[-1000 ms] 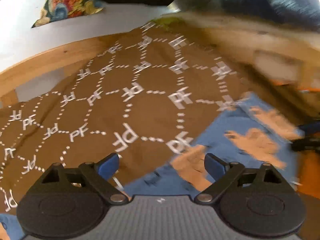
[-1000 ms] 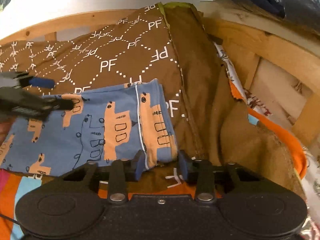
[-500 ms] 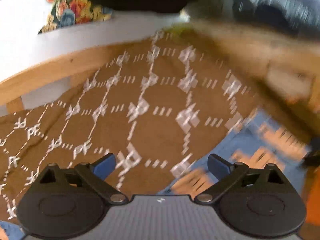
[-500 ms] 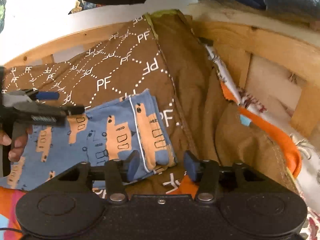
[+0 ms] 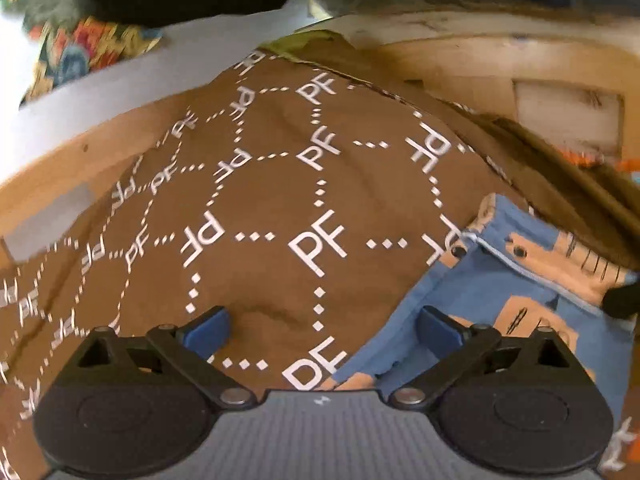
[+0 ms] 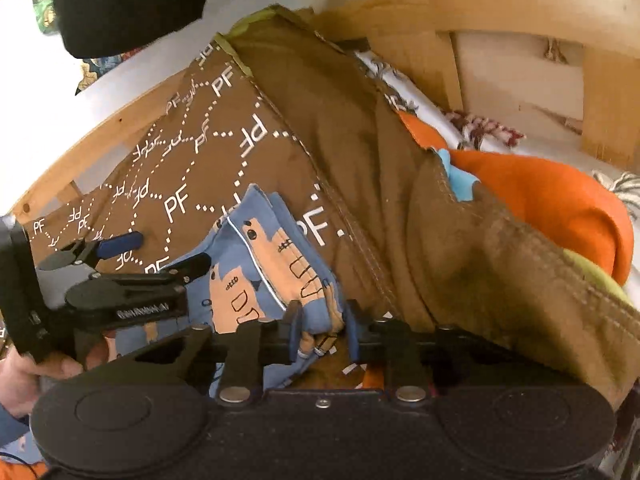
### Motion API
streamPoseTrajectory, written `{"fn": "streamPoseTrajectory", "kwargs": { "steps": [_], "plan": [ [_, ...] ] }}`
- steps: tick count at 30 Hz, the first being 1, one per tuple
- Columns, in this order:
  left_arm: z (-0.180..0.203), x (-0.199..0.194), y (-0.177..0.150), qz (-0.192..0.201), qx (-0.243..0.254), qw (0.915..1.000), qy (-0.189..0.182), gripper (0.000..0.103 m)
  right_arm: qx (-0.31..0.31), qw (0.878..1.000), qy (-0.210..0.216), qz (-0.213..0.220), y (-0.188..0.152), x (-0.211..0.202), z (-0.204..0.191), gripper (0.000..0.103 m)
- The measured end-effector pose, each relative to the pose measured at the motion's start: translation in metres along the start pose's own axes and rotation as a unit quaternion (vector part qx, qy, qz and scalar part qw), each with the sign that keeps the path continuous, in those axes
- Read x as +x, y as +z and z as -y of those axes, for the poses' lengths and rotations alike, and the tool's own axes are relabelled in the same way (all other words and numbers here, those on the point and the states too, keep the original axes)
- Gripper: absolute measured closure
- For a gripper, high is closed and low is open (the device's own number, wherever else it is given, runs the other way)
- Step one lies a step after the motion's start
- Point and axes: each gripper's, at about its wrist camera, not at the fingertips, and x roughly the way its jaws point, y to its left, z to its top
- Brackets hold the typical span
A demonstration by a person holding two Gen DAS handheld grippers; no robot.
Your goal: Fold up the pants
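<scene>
2 grippers work over the small blue pants (image 6: 276,276), which lie folded on a brown blanket (image 5: 280,184) printed with white letters, inside a wooden bed frame (image 6: 500,0). At the near corner, the right gripper (image 6: 320,334) is closing its jaws with a bunched edge of the pants between them; the pads look to be touching the cloth, though the folds there are hard to read. The left gripper (image 5: 320,326) hovers with its fingers spread wide and holding nothing, over the blanket at the pants' far edge. The risk, as I judge it, is a shallow pinch: catching only the top layer would peel the fold apart when lifted. Catching the blanket as well would drag everything askew.
</scene>
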Motion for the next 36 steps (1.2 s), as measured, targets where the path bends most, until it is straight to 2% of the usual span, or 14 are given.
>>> {"fn": "streamPoseTrajectory", "kwargs": {
  "steps": [3,5,8,10,15,18,21,23,26,27,28,30,33,36],
  "plan": [
    [-0.02,-0.017,0.013,-0.002,-0.064,0.9975,-0.031,0.004,-0.079,0.996,-0.023,0.038,-0.011,-0.01,-0.021,0.085],
    [-0.034,-0.03,0.025,-0.009,-0.107,0.9925,-0.058,0.004,-0.164,0.983,-0.046,0.069,-0.023,-0.018,-0.043,0.086],
    [-0.051,-0.046,0.04,-0.043,-0.165,0.9786,-0.114,0.004,-0.277,0.952,-0.076,0.106,-0.041,-0.027,-0.072,0.086],
    [-0.056,-0.05,0.048,-0.074,-0.192,0.9673,-0.149,0.004,-0.353,0.923,-0.096,0.117,-0.055,-0.026,-0.091,0.086],
    [-0.053,-0.044,0.05,-0.125,-0.237,0.9378,-0.221,0.004,-0.473,0.864,-0.122,0.121,-0.084,-0.017,-0.118,0.087],
    [-0.041,-0.032,0.047,-0.147,-0.234,0.935,-0.223,0.012,-0.515,0.84,-0.132,0.111,-0.096,-0.008,-0.124,0.087],
    [-0.026,-0.021,0.043,-0.162,-0.224,0.9363,-0.217,0.02,-0.539,0.824,-0.14,0.105,-0.104,-0.003,-0.127,0.087],
    [-0.017,-0.015,0.042,-0.164,-0.219,0.9381,-0.212,0.02,-0.548,0.818,-0.142,0.103,-0.107,0.0,-0.128,0.087],
    [0.0,-0.013,0.04,-0.162,-0.196,0.9462,-0.2,0.029,-0.555,0.813,-0.143,0.101,-0.11,0.003,-0.127,0.087],
    [0.005,-0.014,0.039,-0.16,-0.182,0.9511,-0.192,0.046,-0.554,0.814,-0.142,0.101,-0.11,0.003,-0.127,0.087],
    [0.01,-0.013,0.038,-0.16,-0.169,0.9546,-0.186,0.07,-0.55,0.817,-0.141,0.1,-0.108,0.004,-0.126,0.087],
    [0.012,-0.011,0.034,-0.164,-0.169,0.9531,-0.19,0.089,-0.538,0.826,-0.137,0.096,-0.105,0.002,-0.122,0.082],
    [0.004,-0.01,0.027,-0.16,-0.197,0.9456,-0.203,0.091,-0.505,0.848,-0.132,0.092,-0.096,0.001,-0.115,0.075],
    [-0.007,-0.01,0.021,-0.16,-0.224,0.9362,-0.218,0.092,-0.483,0.862,-0.125,0.091,-0.09,-0.001,-0.109,0.059]
  ]
}}
